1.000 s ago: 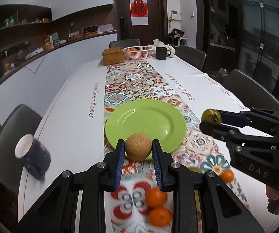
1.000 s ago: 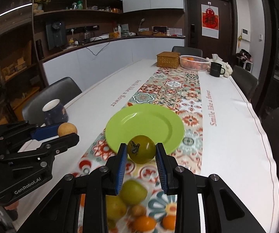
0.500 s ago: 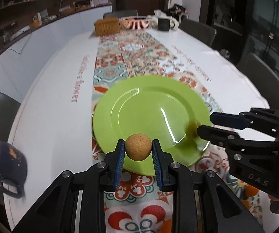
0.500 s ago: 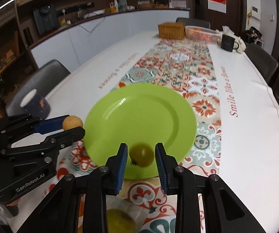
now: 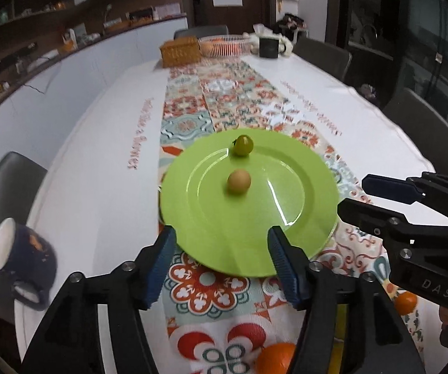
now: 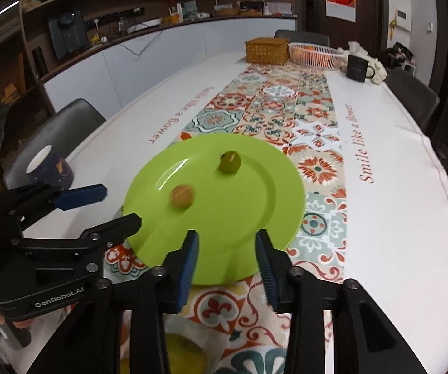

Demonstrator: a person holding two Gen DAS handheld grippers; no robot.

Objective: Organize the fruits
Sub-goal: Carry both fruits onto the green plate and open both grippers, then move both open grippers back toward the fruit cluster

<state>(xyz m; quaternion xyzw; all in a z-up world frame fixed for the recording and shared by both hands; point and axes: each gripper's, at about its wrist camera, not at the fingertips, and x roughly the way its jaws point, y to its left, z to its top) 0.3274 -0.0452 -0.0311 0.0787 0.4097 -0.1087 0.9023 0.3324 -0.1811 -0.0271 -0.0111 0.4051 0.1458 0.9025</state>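
A green plate (image 5: 302, 218) lies on the patterned runner; it also shows in the right wrist view (image 6: 255, 218). On it lie a tan round fruit (image 5: 238, 181) (image 6: 181, 196), blurred in the right wrist view, and a green fruit (image 5: 244, 145) (image 6: 230, 162) farther back. My left gripper (image 5: 222, 254) is open and empty at the plate's near rim. My right gripper (image 6: 226, 255) is open and empty at the near rim too. Each gripper shows in the other's view, the right one (image 5: 377, 194) and the left one (image 6: 111, 205).
Oranges (image 5: 275, 358) (image 5: 406, 302) and a yellow-green fruit (image 6: 183, 355) lie on the runner near me. A dark mug (image 5: 24, 261) (image 6: 51, 168) lies on the table at left. A wicker box (image 5: 180, 51), a white basket (image 5: 224, 45) and a black mug (image 5: 269, 48) stand at the far end. Chairs surround the table.
Both grippers have opened and let go of their fruits, which now lie on the plate. Both grippers have drawn back to the plate's near rim.
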